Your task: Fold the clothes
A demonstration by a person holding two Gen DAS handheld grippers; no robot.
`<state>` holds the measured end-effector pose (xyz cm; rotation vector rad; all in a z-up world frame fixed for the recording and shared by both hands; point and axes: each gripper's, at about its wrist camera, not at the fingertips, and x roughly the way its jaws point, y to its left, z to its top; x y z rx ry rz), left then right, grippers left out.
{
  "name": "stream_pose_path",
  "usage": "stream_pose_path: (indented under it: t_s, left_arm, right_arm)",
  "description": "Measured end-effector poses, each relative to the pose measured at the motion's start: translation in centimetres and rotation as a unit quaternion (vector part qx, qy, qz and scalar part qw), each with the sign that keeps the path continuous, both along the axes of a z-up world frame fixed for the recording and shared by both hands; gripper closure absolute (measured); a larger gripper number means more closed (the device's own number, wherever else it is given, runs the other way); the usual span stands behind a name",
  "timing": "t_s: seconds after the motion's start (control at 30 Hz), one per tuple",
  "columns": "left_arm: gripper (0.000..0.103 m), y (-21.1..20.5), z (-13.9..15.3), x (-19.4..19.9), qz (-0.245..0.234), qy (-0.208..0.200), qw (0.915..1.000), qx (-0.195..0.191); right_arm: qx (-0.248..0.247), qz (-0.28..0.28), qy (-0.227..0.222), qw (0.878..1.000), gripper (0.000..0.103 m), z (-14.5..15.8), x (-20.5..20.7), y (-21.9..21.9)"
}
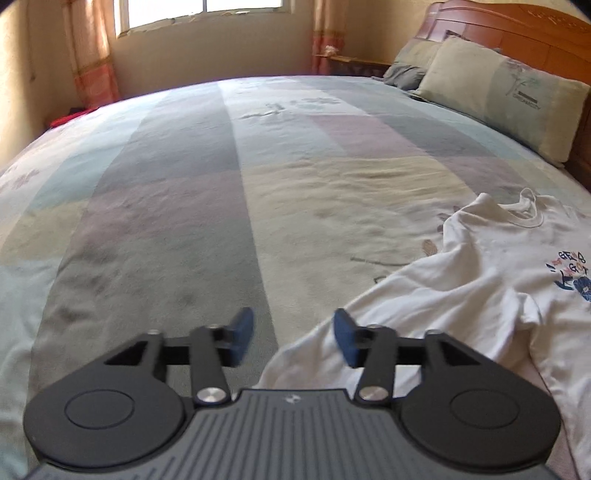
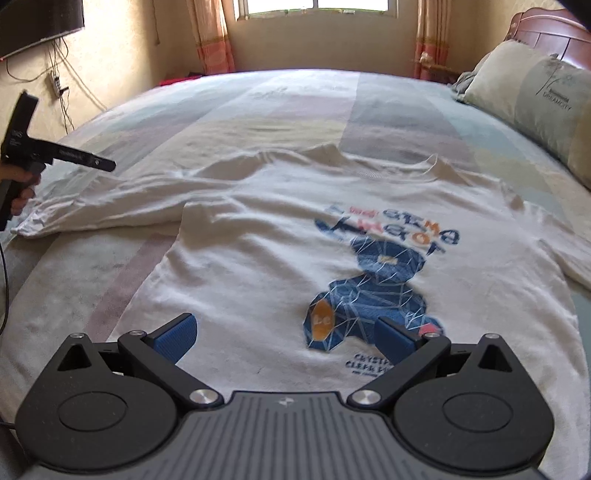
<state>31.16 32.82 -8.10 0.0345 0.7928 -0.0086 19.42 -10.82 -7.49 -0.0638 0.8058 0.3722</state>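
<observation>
A white long-sleeved shirt (image 2: 280, 243) with a blue bear print (image 2: 373, 291) lies face up on the bed, its collar toward the pillows. One sleeve (image 2: 110, 199) stretches out to the left. My right gripper (image 2: 284, 341) hovers open over the shirt's lower part, with nothing between its blue pads. In the left wrist view the same shirt (image 1: 480, 288) lies at the right, and my left gripper (image 1: 293, 341) stands open over the sleeve's end and the bedspread. The left gripper (image 2: 107, 164) also shows at the far left of the right wrist view, held by a hand (image 2: 22, 188).
A striped pastel bedspread (image 1: 184, 206) covers the wide bed. Pillows (image 1: 506, 92) lean against a wooden headboard (image 1: 517, 22) at the right. A window with curtains (image 2: 210, 37) is at the far end. A cable (image 2: 5, 280) hangs at the left edge.
</observation>
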Motion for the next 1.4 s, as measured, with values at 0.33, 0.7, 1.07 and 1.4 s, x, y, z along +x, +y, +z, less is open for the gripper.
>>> stream_pose_path:
  t_s: [0.33, 0.7, 1.07, 1.4]
  left_arm:
    - [0.034, 7.5, -0.3, -7.0, 0.155, -0.011, 0.9878, 0.0]
    - [0.055, 10.7, -3.5, -10.8, 0.207, 0.011, 0.9774, -0.043]
    - [0.078, 9.4, -2.3, -12.4, 0.234, 0.013, 0.9721, -0.014]
    - [0.058, 5.4, 1.1, -11.3, 0.202, -0.024, 0.9764, 0.073]
  right_arm:
    - [-0.01, 0.019, 0.019, 1.0, 0.0, -0.7, -0.5, 1.6]
    - [-0.013, 0.046, 0.027, 0.999, 0.0, -0.5, -1.6, 3.4]
    - [-0.02, 0.043, 0.011, 0.999, 0.0, 0.5, -2.5, 3.3]
    - [-0.003, 0.038, 0.016, 0.999, 0.0, 0.3, -2.0, 3.4]
